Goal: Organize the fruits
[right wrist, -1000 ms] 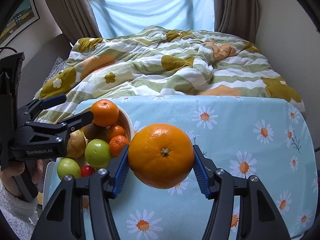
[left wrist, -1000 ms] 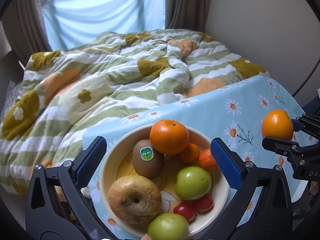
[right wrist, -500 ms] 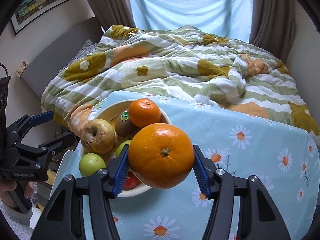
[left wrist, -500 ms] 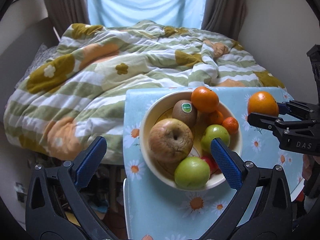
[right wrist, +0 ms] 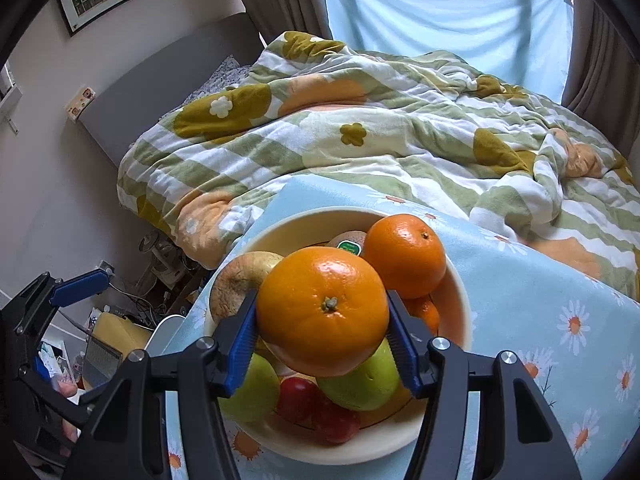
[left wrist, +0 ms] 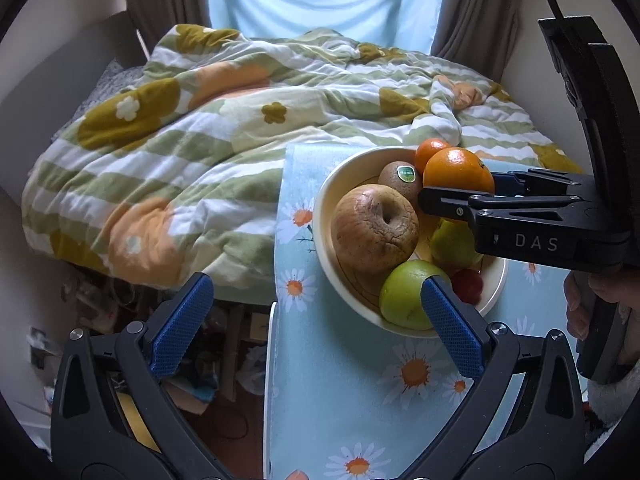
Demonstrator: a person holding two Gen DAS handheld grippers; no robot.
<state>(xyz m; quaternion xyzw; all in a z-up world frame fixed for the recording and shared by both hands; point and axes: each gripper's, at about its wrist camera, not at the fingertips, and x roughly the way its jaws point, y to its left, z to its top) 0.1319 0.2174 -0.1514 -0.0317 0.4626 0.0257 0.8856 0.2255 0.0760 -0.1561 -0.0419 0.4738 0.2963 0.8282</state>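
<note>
My right gripper [right wrist: 322, 320] is shut on a large orange [right wrist: 322, 310] and holds it just above the fruit in a cream bowl [right wrist: 280, 224]. In the left wrist view the same orange [left wrist: 458, 172] hangs over the bowl's [left wrist: 324, 216] far side. The bowl holds a second orange [right wrist: 406, 256], a wrinkled brown apple [left wrist: 374, 232], a stickered kiwi [left wrist: 400, 178], green apples [left wrist: 404, 294] and small red fruits [right wrist: 298, 398]. My left gripper [left wrist: 314, 300] is open and holds nothing, near the bowl's left front, over the table edge.
The bowl sits near the left end of a table with a blue daisy cloth [left wrist: 332, 400]. A bed with a green striped floral quilt [left wrist: 200, 140] lies just behind. Clutter covers the floor [left wrist: 120, 320] left of the table. A hand [left wrist: 580, 312] grips the right tool.
The right gripper has carried the orange leftward from over the cloth to above the bowl. The left gripper has swung left, so the bowl now lies to its right.
</note>
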